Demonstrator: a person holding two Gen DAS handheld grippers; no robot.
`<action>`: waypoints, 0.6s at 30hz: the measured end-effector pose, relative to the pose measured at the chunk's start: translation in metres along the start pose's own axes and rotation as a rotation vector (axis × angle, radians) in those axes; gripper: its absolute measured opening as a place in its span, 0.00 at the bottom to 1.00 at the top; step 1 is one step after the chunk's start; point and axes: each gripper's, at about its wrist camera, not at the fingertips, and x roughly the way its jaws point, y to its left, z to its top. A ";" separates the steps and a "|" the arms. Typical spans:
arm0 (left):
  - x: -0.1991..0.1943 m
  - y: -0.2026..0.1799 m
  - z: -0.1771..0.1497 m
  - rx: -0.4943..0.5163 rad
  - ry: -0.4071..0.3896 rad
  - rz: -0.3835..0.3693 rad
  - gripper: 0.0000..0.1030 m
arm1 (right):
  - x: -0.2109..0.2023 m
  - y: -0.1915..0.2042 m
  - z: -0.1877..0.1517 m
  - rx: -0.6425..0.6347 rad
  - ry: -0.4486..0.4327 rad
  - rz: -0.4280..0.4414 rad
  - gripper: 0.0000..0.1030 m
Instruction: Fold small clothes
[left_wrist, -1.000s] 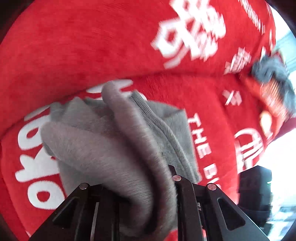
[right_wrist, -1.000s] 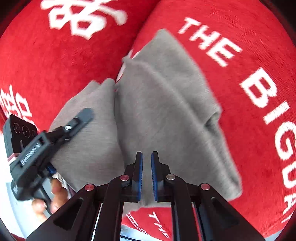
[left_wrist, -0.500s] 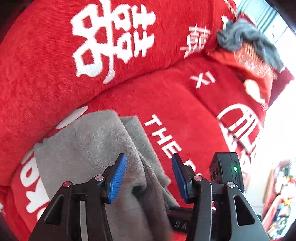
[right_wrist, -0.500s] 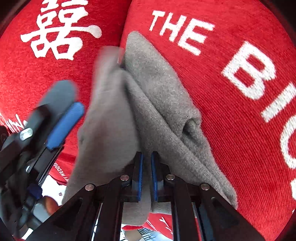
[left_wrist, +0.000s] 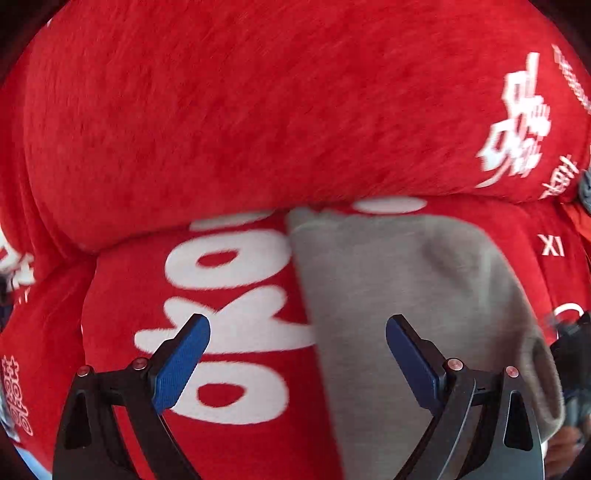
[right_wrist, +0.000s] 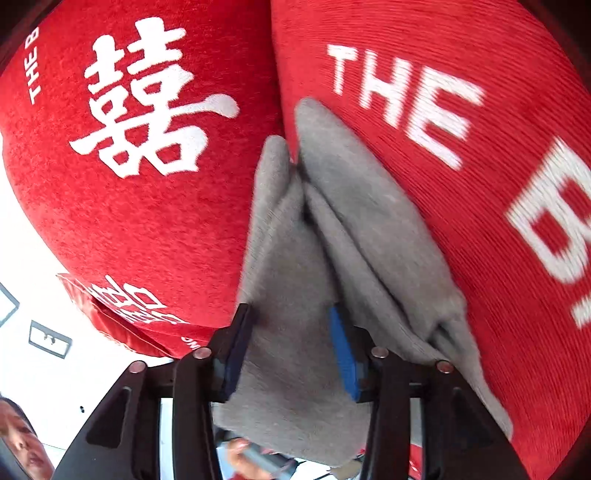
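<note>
Left wrist view: the left gripper (left_wrist: 297, 332) is spreading wide with nothing between its pads, the grey garment (left_wrist: 417, 295) at its 2 o'clock on a red cushion (left_wrist: 236, 369). The right gripper (right_wrist: 290, 328) is opening around a grey fold, pads no longer pinching; "THE B" reads at 1 o'clock.

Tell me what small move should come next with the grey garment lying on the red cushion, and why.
Probably draw the right gripper back off the grey garment. Its jaws are opening with cloth between them, while the left gripper, also opening, holds nothing. The garment lies folded on the red cushion, so both could release it.
</note>
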 end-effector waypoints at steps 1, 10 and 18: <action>0.003 0.003 -0.001 -0.009 0.009 0.002 0.94 | -0.005 -0.001 -0.001 0.012 -0.009 0.018 0.64; 0.030 -0.008 -0.013 0.024 0.038 0.037 0.94 | 0.039 0.056 0.011 -0.304 0.123 -0.394 0.22; 0.016 -0.018 -0.009 0.078 0.014 -0.008 0.94 | 0.040 0.127 -0.033 -0.690 0.048 -0.560 0.14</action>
